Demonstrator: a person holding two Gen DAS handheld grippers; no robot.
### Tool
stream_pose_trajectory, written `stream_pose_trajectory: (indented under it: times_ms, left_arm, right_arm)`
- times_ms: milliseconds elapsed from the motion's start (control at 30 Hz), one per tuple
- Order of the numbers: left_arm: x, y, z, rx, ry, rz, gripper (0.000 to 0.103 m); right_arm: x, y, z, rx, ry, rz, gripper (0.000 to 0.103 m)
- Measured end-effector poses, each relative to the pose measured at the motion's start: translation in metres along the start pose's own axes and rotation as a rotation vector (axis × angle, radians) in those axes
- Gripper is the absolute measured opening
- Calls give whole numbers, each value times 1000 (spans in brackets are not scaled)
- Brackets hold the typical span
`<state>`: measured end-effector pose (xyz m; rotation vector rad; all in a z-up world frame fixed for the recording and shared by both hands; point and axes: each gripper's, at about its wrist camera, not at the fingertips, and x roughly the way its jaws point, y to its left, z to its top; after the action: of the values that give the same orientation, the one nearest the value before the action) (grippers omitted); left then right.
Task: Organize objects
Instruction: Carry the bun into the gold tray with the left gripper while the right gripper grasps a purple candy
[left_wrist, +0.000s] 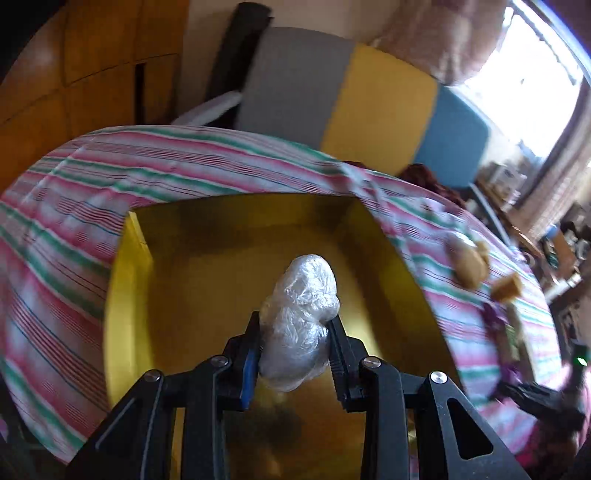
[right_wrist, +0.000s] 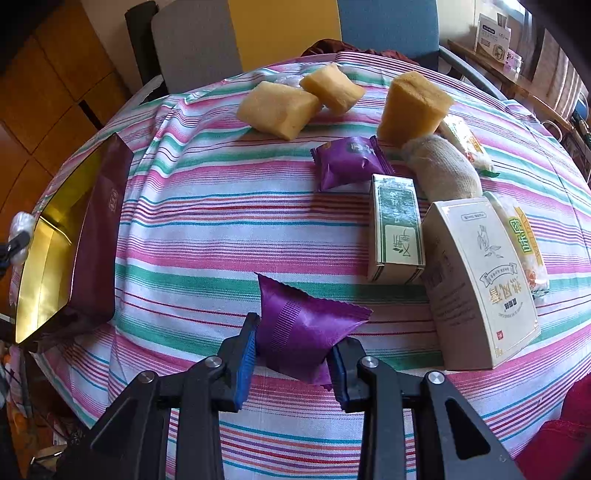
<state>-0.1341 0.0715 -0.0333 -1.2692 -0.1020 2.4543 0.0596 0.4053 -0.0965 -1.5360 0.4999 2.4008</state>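
I am holding the left tongs (left_wrist: 295, 339) over the open gold-lined box (left_wrist: 207, 280), and they are pinching a lump wrapped in clear plastic film (left_wrist: 299, 317); both pads are pressing on its lower half while its top is sticking out past the tips. The box is sitting on the striped cloth (left_wrist: 74, 192) of the desk, and nothing is showing on the part of its floor that I can see.

I am holding the right tongs (right_wrist: 293, 350) low over the desk, and they are pinching a purple foil packet (right_wrist: 303, 325) by its near end. Whether the packet is resting on the cloth or is lifted clear, I cannot tell.

Lying beyond it: a second purple packet (right_wrist: 349, 160), three yellow sponge blocks (right_wrist: 277, 109), a small green-and-white carton (right_wrist: 397, 225), a larger white carton (right_wrist: 480, 280), and a beige cloth roll (right_wrist: 441, 170). The box, maroon outside, is standing at the left edge in the right wrist view, well apart from these.
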Motion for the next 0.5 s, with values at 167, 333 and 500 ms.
stream_pose_trajectory:
  times_ms: [167,333,500]
  left_arm:
    - [29,44,30,-80,4,144,34]
    - [53,64,45,-82,17,287,38]
    - [48,64,46,-34,-26,338,47]
  right_arm:
    - [-2,0,-1,-13,0,-1,34]
    - [-3,1,-2,-16,2,-2,34]
    - [-2,2,-2,-17,4,-6,34]
